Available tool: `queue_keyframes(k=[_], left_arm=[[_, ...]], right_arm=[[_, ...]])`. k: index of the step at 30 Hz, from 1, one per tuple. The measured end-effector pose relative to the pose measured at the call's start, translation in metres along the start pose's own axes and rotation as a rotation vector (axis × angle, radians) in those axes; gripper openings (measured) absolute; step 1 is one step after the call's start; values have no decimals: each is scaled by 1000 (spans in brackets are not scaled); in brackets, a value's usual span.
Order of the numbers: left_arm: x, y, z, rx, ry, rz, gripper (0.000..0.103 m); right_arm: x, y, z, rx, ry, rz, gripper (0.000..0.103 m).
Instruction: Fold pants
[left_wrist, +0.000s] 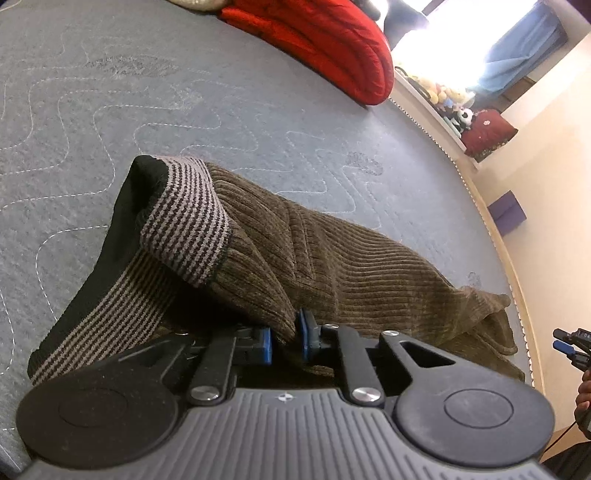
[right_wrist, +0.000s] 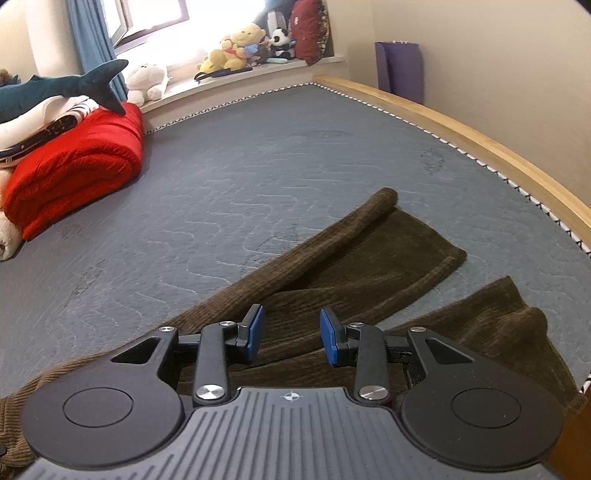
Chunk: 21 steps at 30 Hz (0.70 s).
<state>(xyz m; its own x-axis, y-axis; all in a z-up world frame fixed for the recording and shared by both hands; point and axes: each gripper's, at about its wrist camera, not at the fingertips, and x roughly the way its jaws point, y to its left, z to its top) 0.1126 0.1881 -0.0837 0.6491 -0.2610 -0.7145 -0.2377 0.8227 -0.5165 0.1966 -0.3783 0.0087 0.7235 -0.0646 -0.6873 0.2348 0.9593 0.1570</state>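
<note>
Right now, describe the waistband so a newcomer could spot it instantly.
On the grey quilted mattress lie brown corduroy pants. The waistband is their flipped-over end above the left gripper: the only grey-and-black striped knit, black-edged, against ribbed brown.

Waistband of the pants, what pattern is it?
Thin grey and black stripes on the waistband, clearest in the left wrist view.

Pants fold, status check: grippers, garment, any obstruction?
Left gripper shut on pants near waistband. Right gripper open above legs. Red blanket well clear.
</note>
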Motion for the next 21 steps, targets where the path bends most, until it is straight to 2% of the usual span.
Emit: queue_keyframes(k=[7,10,14,21], left_arm=[[-7,-3,2,31,-54,-7,12],[-7,-4,3,35,-56,-5,12],[-4,-9,1,84,-50,22,12],[3,-12,-1,126,-38,54,12]], right_arm=[[4,16,5,-6,-26,-9,34],[4,16,8,1,-57,-29,20],[13,6,12,28,-67,-53,19],[49,-22,19,94,-36,-29,20]])
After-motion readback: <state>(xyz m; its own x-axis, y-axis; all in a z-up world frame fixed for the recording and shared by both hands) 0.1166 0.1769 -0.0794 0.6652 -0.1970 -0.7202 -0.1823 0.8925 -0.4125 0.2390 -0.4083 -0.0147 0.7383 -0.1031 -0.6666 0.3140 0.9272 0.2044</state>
